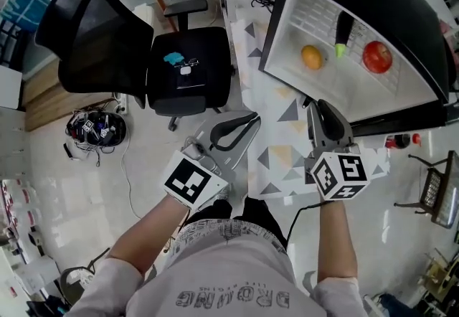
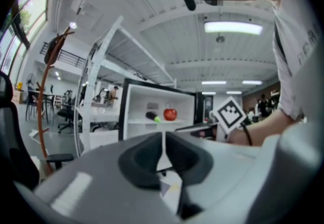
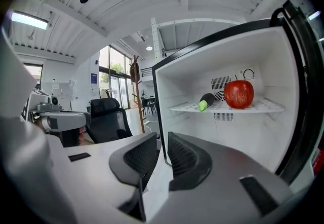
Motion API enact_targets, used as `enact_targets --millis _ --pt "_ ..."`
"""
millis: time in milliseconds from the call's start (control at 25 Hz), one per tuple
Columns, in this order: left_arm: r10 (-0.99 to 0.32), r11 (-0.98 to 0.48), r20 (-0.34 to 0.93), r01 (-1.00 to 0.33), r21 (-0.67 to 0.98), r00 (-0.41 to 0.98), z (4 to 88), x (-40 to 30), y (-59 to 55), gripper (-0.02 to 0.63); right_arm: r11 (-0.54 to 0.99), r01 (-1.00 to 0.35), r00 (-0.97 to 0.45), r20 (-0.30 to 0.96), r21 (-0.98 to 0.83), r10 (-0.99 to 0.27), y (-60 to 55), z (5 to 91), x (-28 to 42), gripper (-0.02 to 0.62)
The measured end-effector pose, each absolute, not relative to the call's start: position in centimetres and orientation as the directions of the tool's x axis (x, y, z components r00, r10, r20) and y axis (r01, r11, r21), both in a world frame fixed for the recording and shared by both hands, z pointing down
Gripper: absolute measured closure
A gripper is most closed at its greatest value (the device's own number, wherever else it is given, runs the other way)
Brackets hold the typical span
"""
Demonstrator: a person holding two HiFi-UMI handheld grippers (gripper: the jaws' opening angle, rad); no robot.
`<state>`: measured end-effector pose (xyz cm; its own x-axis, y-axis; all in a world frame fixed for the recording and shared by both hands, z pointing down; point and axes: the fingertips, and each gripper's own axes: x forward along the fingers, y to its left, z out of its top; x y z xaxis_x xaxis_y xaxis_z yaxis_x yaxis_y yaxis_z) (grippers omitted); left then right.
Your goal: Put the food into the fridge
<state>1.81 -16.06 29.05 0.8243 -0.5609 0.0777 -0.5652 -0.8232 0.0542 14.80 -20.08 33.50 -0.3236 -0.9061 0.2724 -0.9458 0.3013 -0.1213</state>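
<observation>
— Looking down from the head, where's the food?
— Upper right, inside the open fridge (image 1: 297,11): orange (image 1: 311,57), eggplant (image 1: 342,32), apple (image 1: 377,57). Bare floor (image 1: 276,93) lies between its front edge and the left gripper (image 1: 254,119) and right gripper (image 1: 315,103). The chair (image 1: 179,64) sits well left.
— Left gripper view?
— Its jaws are pressed together, empty.
— Right gripper view?
— A thin gap, nothing in it. The eggplant lies long on the shelf (image 3: 258,108), green tip pointing lower left, just beside the apple.
</observation>
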Motion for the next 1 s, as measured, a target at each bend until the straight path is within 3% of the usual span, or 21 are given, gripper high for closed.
enact_targets --millis 1000 --pt "-0.461 -0.886 0.096 -0.464 0.016 0.882 28.1 1.9 -12.7 0.583 0.256 -0.951 -0.287 0.194 -0.171 -0.938 -13.1 29.3 14.0 0.591"
